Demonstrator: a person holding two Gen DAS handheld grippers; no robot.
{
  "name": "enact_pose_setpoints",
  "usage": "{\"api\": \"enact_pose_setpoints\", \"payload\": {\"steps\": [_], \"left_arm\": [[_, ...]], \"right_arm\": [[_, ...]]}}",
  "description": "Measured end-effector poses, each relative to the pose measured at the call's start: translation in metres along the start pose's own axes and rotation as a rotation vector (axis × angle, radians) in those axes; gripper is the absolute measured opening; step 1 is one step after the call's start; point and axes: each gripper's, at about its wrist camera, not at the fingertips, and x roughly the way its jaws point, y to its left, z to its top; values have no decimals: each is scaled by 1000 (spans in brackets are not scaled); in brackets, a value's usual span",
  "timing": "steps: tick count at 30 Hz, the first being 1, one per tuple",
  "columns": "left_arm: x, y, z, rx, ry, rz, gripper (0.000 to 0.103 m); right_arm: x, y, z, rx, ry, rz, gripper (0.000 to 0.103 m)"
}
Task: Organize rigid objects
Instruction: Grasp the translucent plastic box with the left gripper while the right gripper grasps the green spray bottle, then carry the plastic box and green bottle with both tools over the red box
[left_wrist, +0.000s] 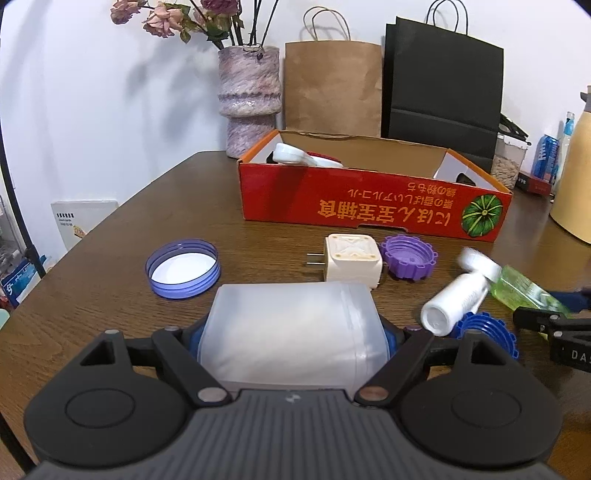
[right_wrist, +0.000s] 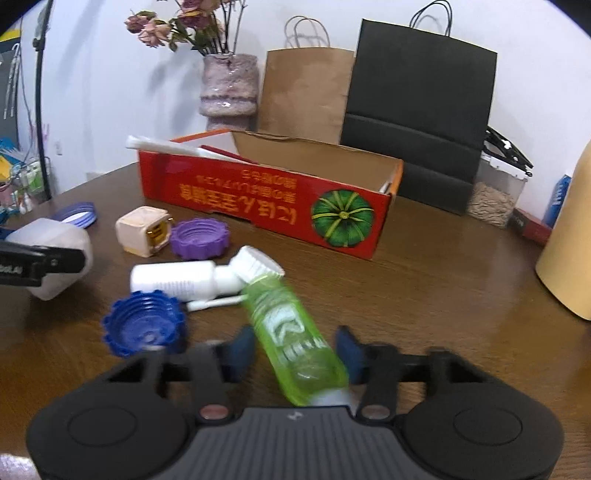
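From my left wrist view, the red box (left_wrist: 373, 201) already holds a few white items, while caps, a plug (left_wrist: 352, 264) and a white bottle (left_wrist: 454, 304) lie loose on the table (left_wrist: 110, 266); my left gripper (left_wrist: 291, 332), angled down, pinches a translucent white container (left_wrist: 288, 332). From my right wrist view, the right gripper (right_wrist: 295, 354), also angled down, has the green bottle (right_wrist: 291, 336) between its jaws, though blur hides whether the pads press it.

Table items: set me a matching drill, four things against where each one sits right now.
Things:
1. white tub
2. green bottle
3. purple cap
4. blue ring lid

Places:
A. between the jaws of the right gripper
B. right beside the plug adapter
C. clamped in the left gripper
D. apart from the others on the table, open side up

Pairs: 1-C, 2-A, 3-B, 4-D
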Motion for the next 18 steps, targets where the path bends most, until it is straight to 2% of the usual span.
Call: {"api": "enact_pose_setpoints", "payload": {"steps": [10, 18], "left_arm": [[-5, 1, -1, -2, -18, -4, 84], [-9, -2, 2, 4, -34, -2, 84]], "right_arm": [[-16, 24, -4, 16, -49, -37, 30], [-28, 30, 2, 77, -113, -24, 30]]}}
